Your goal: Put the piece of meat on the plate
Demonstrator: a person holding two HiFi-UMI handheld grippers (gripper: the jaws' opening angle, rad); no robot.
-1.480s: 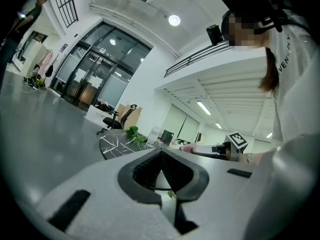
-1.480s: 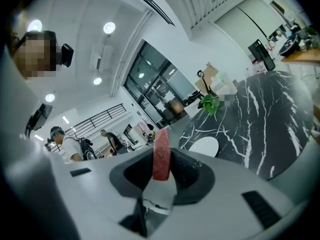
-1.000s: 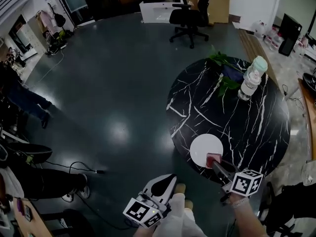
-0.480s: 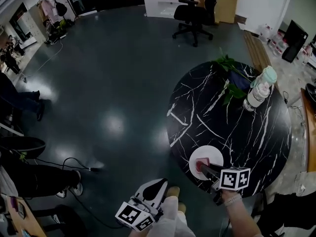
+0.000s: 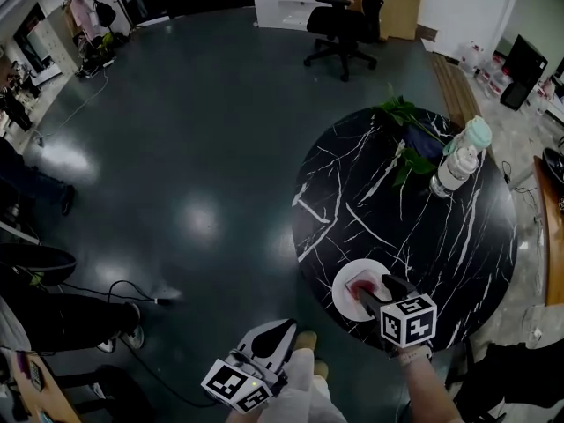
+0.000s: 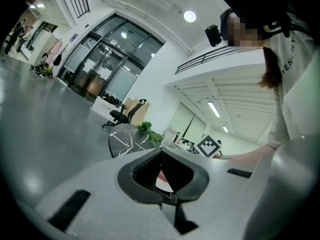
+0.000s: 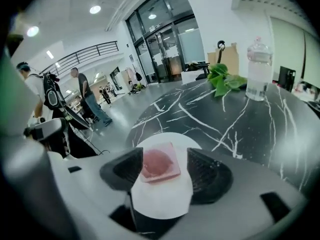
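Observation:
A pink, squarish piece of meat (image 5: 359, 285) (image 7: 159, 164) lies flat on the small white plate (image 5: 345, 279) (image 7: 162, 199) near the front edge of the black marble table (image 5: 414, 210). My right gripper (image 5: 377, 291) (image 7: 166, 172) points down over the plate. Its jaws are opening, one on each side of the meat, with a gap between pads and meat. My left gripper (image 5: 280, 331) (image 6: 167, 176) hangs off the table to the left, over the floor. Its jaws are shut and hold nothing.
A clear water bottle (image 5: 458, 157) (image 7: 259, 69) and a leafy green sprig (image 5: 405, 122) (image 7: 222, 79) stand at the table's far side. An office chair (image 5: 339, 25) is on the floor beyond. People stand far off at the left. A cable lies on the dark floor.
The right gripper came down over the plate with the meat and rolled. Its jaws spread apart, and the meat now lies on the plate. The left gripper barely moved.

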